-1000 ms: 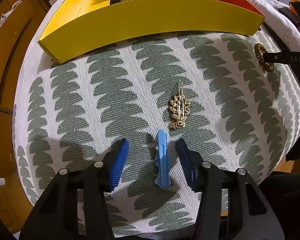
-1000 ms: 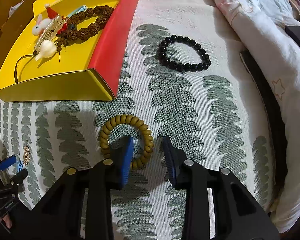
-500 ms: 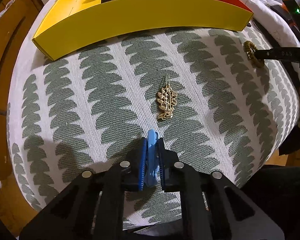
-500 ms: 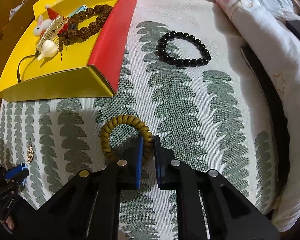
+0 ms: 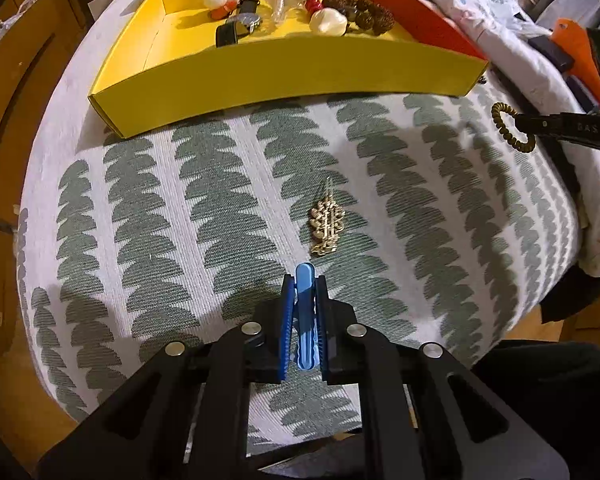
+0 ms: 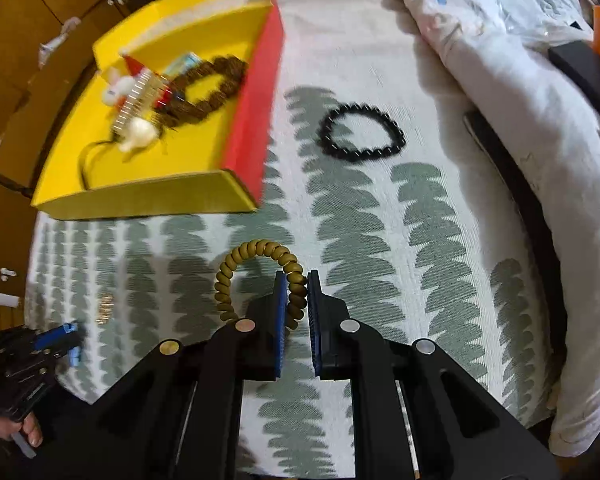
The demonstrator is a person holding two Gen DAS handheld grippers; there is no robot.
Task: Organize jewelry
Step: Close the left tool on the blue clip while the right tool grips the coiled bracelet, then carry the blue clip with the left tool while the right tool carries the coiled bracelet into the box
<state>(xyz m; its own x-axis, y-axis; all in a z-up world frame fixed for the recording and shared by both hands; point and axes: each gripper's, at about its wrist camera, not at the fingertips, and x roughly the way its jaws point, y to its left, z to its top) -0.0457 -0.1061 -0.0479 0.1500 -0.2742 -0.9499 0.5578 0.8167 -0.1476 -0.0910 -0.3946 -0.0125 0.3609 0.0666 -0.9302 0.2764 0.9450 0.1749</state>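
Note:
My left gripper [image 5: 303,280] is shut on a blue hair clip [image 5: 305,312], held above the leaf-patterned cloth [image 5: 180,208]. Just beyond its tips a gold brooch [image 5: 327,224] lies on the cloth. My right gripper [image 6: 297,276] is shut on an olive beaded bracelet [image 6: 252,256], lifted off the cloth; in the left wrist view that bracelet [image 5: 508,128] hangs at the far right. A black beaded bracelet [image 6: 360,132] lies farther away. The yellow box [image 5: 284,76] with a red side holds a brown bead bracelet [image 5: 360,10], a watch [image 5: 238,28] and trinkets.
A white quilt [image 6: 512,80] is bunched along the right of the cloth. Wooden cabinets [image 5: 16,60] and floor lie off the left edge. A hand [image 6: 20,428] holds the left gripper's handle at the lower left of the right wrist view.
Both grippers went from open to shut, the left on the blue clip and the right on the olive bracelet. Both then rose, lifting their objects off the cloth.

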